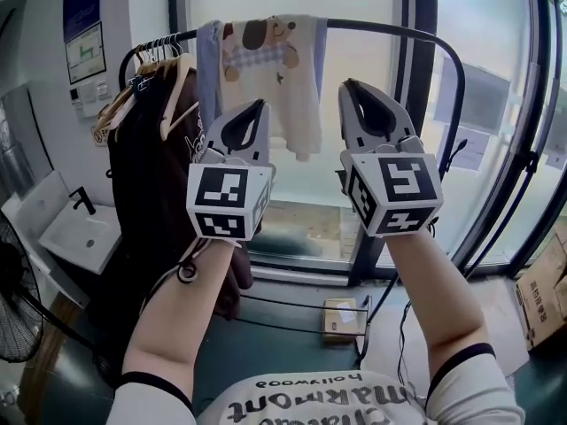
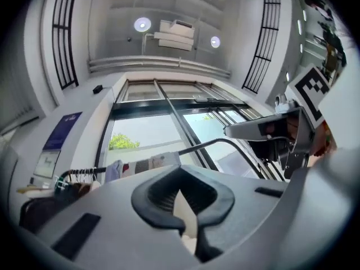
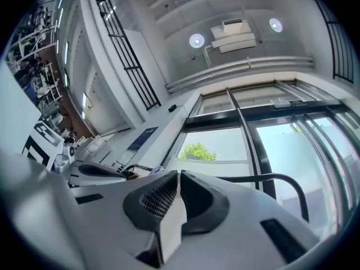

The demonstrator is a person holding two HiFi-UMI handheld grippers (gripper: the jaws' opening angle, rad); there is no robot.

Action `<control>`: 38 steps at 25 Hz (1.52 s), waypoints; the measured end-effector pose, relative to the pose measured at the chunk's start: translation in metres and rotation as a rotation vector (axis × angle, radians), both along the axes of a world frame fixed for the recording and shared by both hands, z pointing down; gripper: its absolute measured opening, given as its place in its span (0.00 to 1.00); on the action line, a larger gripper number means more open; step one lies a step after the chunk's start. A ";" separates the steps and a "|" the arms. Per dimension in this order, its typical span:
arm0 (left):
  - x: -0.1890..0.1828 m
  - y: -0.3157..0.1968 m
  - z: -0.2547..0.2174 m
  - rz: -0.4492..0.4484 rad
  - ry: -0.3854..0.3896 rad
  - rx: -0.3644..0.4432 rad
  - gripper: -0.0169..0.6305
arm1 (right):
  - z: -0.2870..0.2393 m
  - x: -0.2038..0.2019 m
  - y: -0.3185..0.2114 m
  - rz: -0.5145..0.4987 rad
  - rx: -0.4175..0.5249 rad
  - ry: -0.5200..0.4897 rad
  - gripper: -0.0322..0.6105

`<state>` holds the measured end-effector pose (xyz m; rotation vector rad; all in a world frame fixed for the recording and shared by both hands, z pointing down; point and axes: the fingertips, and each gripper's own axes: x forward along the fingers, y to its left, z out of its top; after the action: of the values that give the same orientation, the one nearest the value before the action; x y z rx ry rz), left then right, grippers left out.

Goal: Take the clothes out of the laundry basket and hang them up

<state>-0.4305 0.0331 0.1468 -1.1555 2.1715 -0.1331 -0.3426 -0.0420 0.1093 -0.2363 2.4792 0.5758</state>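
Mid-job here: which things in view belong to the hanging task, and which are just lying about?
Job: rail; cream garment draped over it; dark garment hanging from it; hangers; left gripper and right gripper, fingers shut.

Lying about: sink; fan; small box on the floor; cardboard box, right edge.

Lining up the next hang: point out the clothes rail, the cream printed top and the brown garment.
clothes rail [image 1: 383, 27], head view, bare bar right of the top.
cream printed top [image 1: 283, 96], head view, front below the print.
brown garment [image 1: 146, 193], head view, middle of its front.
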 end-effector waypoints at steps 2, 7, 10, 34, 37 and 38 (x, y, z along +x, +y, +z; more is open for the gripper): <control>0.006 0.002 0.020 0.025 0.028 -0.028 0.04 | 0.014 0.009 0.009 -0.004 -0.041 0.012 0.11; 0.025 0.024 0.050 0.109 0.102 -0.048 0.04 | 0.043 0.029 0.040 0.010 -0.096 0.021 0.11; 0.051 0.039 0.067 0.196 0.120 -0.043 0.04 | 0.070 0.046 0.060 0.028 -0.111 0.040 0.11; 0.325 -0.046 0.163 0.865 0.357 -0.093 0.04 | 0.189 0.341 -0.006 0.458 -0.333 0.076 0.11; 0.395 -0.069 0.185 0.991 0.378 -0.139 0.04 | 0.209 0.412 -0.016 0.548 -0.368 0.073 0.11; 0.420 -0.075 0.191 1.036 0.382 -0.155 0.04 | 0.216 0.435 -0.018 0.575 -0.380 0.071 0.11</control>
<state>-0.0101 -0.0416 0.3378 -2.3834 1.5880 0.4064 0.0927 -0.0605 0.3249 -1.1166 2.5652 0.3269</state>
